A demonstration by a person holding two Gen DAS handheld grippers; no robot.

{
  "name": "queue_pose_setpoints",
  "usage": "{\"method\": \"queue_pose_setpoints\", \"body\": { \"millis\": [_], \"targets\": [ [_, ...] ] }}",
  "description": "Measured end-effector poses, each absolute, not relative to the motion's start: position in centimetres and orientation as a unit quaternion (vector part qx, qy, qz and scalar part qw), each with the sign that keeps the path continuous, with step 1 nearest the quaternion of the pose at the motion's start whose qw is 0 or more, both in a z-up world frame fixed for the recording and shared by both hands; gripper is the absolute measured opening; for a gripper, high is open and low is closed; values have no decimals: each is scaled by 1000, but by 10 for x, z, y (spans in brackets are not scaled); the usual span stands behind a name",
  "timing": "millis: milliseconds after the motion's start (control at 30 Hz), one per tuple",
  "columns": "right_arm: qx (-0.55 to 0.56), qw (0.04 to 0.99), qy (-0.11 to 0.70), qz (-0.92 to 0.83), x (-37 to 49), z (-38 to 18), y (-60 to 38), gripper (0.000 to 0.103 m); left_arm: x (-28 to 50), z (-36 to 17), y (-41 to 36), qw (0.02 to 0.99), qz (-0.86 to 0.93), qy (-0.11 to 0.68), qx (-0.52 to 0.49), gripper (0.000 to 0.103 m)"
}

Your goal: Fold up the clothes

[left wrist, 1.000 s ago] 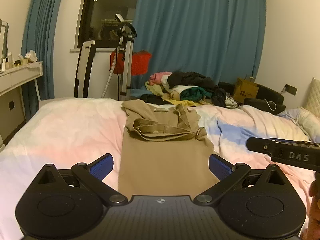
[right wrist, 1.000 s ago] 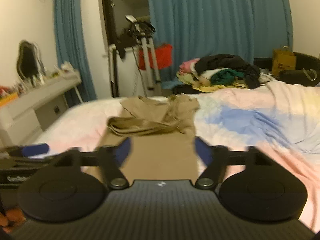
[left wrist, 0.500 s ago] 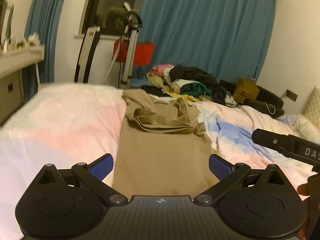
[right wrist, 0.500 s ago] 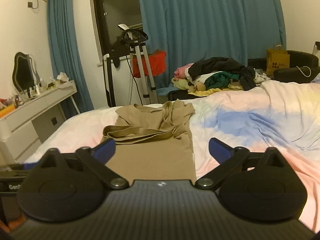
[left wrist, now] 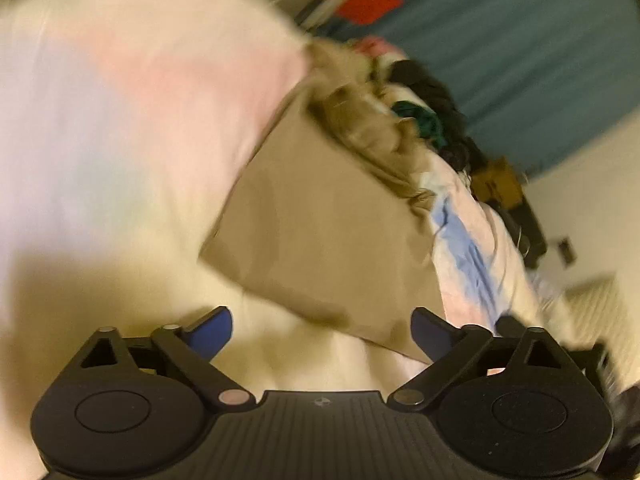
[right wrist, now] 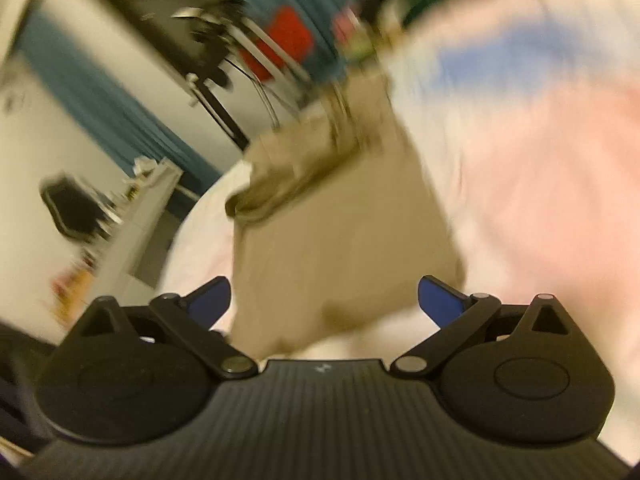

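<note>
1. My left gripper (left wrist: 322, 330) is spread wide w/ nothing between the pads, just above the tan garment (left wrist: 320, 224) at its near edge.
2. Right gripper (right wrist: 324, 300) also spread, empty.
3. Garment lies flat mid-bed (left wrist: 120, 120), far end bunched; bare bedding both sides.

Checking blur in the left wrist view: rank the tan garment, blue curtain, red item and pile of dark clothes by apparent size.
1. tan garment, though nearest
2. blue curtain
3. pile of dark clothes
4. red item
</note>
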State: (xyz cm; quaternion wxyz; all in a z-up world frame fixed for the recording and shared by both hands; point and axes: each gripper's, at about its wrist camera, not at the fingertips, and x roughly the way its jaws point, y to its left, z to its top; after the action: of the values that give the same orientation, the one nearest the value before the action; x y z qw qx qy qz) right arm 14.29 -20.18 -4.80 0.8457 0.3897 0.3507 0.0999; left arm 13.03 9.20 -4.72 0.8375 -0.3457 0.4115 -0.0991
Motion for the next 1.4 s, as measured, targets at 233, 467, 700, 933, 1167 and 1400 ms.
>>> {"method": "queue_pose_setpoints", "body": {
  "millis": [233,467,700,933,1167,1400],
  "targets": [
    [531,760,368,77,162,-99,-214,78,150,-88,123,784,-57,389,-480,68],
    [536,768,348,34,176,-111,-222,36,159,-95,130,793,-50,358,-490,10],
    [501,804,315,54,164,-88,-227,12,141,-62,126,823,-84,295,-478,6],
    [458,846,262,75,124,-42,-228,11,91,-21,118,846,-115,267,-448,5],
    [451,858,230,86,22,-19,-228,11,-14,5,120,847,-125,254,-450,5],
    [437,870,212,86,-72,1,-220,11,-113,16,120,840,-94,278,-457,5]
  ]
}}
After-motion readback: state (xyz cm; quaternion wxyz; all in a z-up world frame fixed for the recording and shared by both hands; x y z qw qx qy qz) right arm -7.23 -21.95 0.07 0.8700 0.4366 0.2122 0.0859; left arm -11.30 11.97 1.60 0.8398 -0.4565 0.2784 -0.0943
